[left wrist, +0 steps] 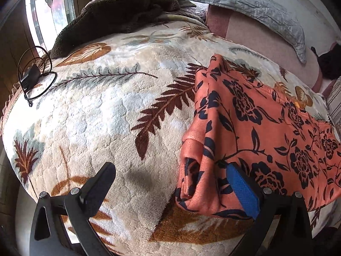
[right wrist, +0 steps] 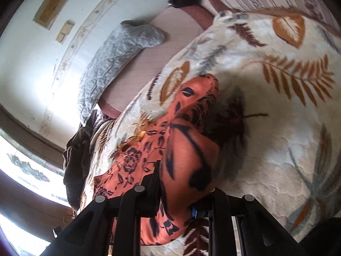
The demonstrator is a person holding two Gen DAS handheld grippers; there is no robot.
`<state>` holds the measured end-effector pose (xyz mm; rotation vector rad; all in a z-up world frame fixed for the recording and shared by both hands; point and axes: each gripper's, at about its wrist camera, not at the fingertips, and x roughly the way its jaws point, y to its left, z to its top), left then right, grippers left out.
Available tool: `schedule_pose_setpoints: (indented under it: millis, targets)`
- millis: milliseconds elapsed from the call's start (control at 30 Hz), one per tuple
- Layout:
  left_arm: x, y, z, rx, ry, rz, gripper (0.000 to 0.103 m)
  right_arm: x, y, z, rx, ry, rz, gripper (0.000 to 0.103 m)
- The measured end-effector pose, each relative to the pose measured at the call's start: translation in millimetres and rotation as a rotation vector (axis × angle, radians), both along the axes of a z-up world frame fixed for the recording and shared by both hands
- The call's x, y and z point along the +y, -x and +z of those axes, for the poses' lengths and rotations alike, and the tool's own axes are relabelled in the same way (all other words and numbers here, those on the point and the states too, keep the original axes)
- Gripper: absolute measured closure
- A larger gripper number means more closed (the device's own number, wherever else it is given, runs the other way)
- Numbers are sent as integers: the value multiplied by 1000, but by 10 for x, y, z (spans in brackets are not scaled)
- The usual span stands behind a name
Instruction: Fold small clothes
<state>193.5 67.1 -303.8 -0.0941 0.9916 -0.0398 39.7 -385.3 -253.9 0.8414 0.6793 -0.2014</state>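
Left wrist view: orange floral garment (left wrist: pixel 255 128) spread on the leaf-patterned fleece blanket (left wrist: pixel 106 111), toward the right side, near edge bunched in folds. Left gripper (left wrist: pixel 170 181) jaws standing wide, nothing between them; blue-padded finger (left wrist: pixel 243 189) just over the garment's folded edge, contact hard to tell. Dark brown fleece heap (left wrist: pixel 119 10) at the far end, grey quilted pillow (left wrist: pixel 255 6) beyond, black charger with cable (left wrist: pixel 32 76) at the left edge. No containers in sight.

Right wrist view: right gripper (right wrist: pixel 183 194) jaws narrow, pinched on a raised fold of the same garment (right wrist: pixel 185 145), cloth draped toward the camera, blurred. Blanket (right wrist: pixel 277 106) beneath, pillow (right wrist: pixel 115 57) by the white wall (right wrist: pixel 25 64).
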Motion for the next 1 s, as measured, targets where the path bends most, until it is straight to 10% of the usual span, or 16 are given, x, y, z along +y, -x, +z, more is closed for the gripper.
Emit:
schedule_pose_setpoints:
  millis: [267, 567, 1000]
  targets:
    - [348, -8, 214, -91, -3, 110, 0, 1221, -700, 483, -47, 131, 272, 81]
    - [849, -25, 190, -110, -9, 250, 0, 2574, -1155, -234, 66, 68, 583, 81]
    - [844, 86, 387, -223, 54, 237, 0, 2534, -1019, -393, 89, -35, 673, 70]
